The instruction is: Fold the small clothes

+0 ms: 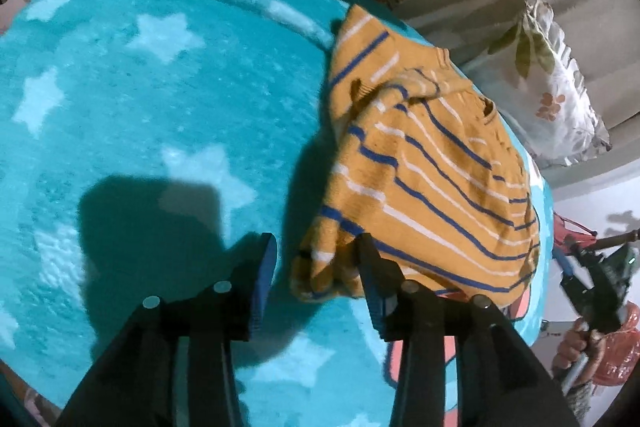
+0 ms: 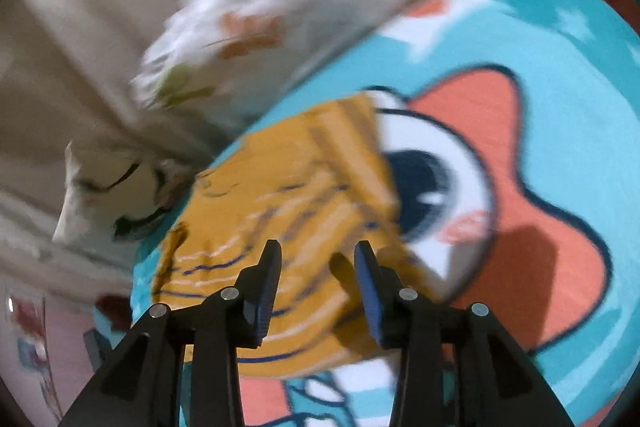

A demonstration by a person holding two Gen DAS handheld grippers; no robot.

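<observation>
From the left wrist view, the striped sweater lies rumpled on the blanket, toward the blanket's edge nearest the pillow. Its long axis runs from a raised corner on the pillow side down to a bunched cuff or corner close to the camera. The left tongs stand wide with nothing between them; that bunched corner sits in the gap just ahead of them, nearer the sweater-side finger, which overlaps the cloth, though contact is hard to judge. The right tongs show at the far side of the sweater, off the blanket's edge, too small to read. From the right wrist view, heavily blurred, the sweater lies straight ahead of the right tongs and partly under them, spreading away from the blanket's big eye print toward the pillow. These tongs look moderately spread and appear to grip nothing, with cloth visible through the gap. By this reading, the left tongs are better placed for the near corner: a short advance and close should take it.
</observation>
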